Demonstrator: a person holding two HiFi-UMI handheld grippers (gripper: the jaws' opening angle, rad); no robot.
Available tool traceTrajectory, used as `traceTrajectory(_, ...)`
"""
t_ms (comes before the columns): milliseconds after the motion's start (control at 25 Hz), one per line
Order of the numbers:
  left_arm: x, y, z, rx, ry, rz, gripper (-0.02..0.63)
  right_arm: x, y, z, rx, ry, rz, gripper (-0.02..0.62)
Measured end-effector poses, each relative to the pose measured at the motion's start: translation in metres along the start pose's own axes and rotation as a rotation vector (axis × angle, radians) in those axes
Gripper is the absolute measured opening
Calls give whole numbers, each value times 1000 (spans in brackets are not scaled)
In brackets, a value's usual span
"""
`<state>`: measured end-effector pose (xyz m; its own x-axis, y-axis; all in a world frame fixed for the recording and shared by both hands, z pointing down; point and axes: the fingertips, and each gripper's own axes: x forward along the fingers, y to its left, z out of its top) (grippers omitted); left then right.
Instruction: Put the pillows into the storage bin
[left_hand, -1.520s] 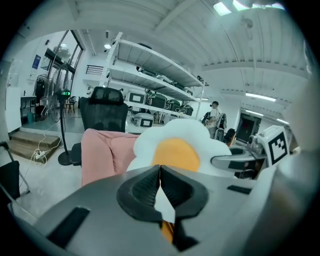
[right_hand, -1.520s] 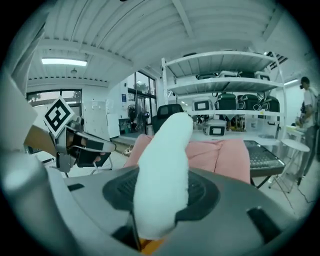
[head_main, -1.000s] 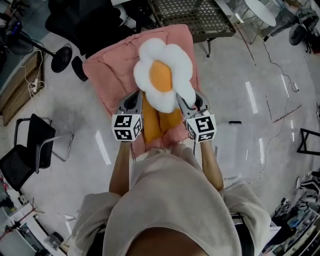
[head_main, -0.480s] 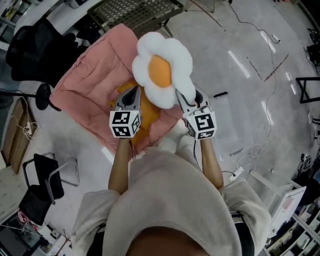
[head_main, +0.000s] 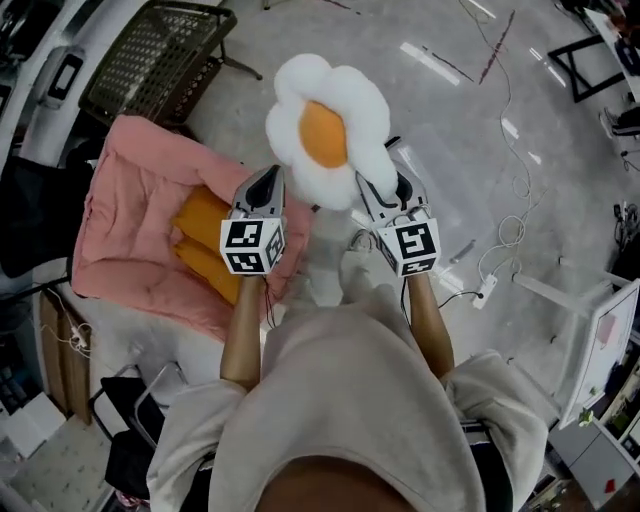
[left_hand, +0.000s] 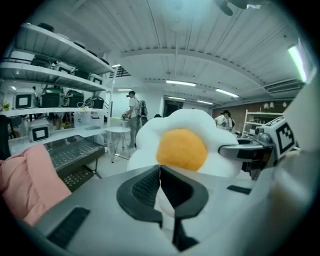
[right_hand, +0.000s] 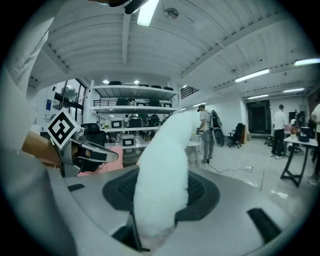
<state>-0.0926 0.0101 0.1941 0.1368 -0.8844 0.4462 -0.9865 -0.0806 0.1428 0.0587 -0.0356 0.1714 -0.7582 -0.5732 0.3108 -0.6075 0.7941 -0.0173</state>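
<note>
Flower pillow (head_main: 328, 140) held upper centre between left gripper (head_main: 268, 182) and right gripper (head_main: 378, 192), pink cushion (head_main: 125, 215) at left.

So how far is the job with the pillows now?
Nothing looks stored yet. In hand: the flower pillow, clamped by its white rim in the left gripper and the right gripper, up in the air. Still to do: this one needs placing, and the orange pillow lies on the pink cushion. The black mesh basket, possibly the bin, shows no pillow.
</note>
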Motion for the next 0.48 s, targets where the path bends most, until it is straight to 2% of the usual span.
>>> traceTrajectory(240,78,-88,0,62,47,-159,11,-59,-100,-43,60,36,-194,175)
traceTrajectory(480,134,-163,-8,113,92,-293,11,-121,-168,-82,124,70,-353,175)
